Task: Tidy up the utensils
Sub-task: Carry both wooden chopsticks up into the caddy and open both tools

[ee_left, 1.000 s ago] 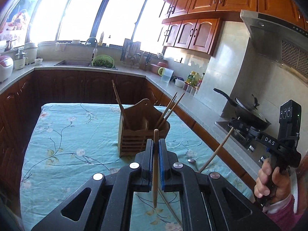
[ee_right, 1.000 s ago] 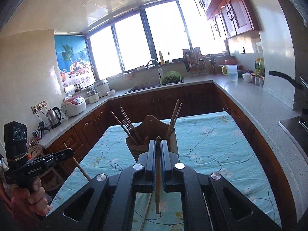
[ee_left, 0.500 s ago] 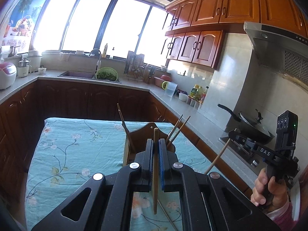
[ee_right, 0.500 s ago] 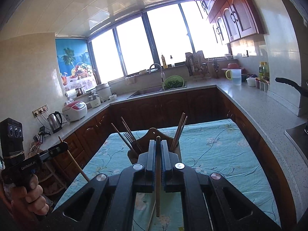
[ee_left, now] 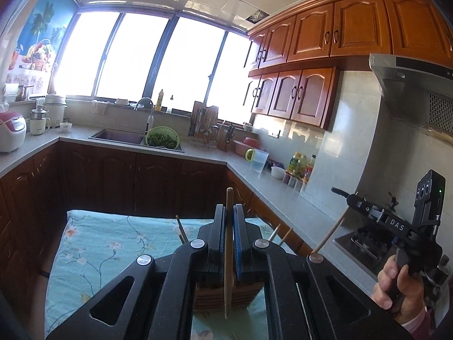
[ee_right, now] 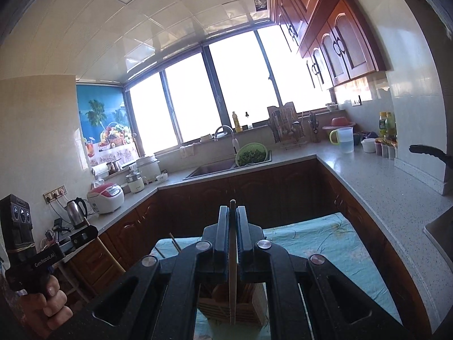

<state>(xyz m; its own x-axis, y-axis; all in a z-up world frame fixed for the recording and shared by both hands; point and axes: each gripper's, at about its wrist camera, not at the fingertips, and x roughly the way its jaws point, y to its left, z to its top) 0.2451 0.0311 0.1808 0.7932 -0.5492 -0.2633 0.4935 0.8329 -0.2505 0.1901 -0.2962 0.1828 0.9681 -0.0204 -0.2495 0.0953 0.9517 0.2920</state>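
At the far left of the left wrist view a white and red rice cooker (ee_left: 11,130) stands on the grey counter (ee_left: 28,150), with a sink (ee_left: 119,136) further along under the windows and a green colander of greens (ee_left: 162,140) at the sink's right edge; below, a floral blue tablecloth (ee_left: 99,243) covers the table; in the middle the left gripper (ee_left: 229,226) has its jaws narrowed onto a wooden chopstick (ee_left: 228,255), which stands nearly upright between the blue pads and sticks out above and below them; directly beneath, seen through the gap in the gripper frame, sits the slatted wooden utensil holder (ee_left: 209,297) on the cloth, with the tips of other chopsticks (ee_left: 181,231) showing to either side of the jaws; to the right a clear jug with a green handle (ee_left: 259,160) rests on the counter, and at the far right the right hand (ee_left: 396,286) grips the handle of the right gripper (ee_left: 341,194), out of which a second chopstick (ee_left: 329,233) slants down toward the holder. In the right wrist view the left hand (ee_right: 48,306) holds its gripper at the far left, in front of a steel kettle (ee_right: 76,212); in the centre the right gripper's jaws are likewise pinched on its chopstick, upright above the holder; a black pan handle (ee_right: 427,151) juts in at the right edge.
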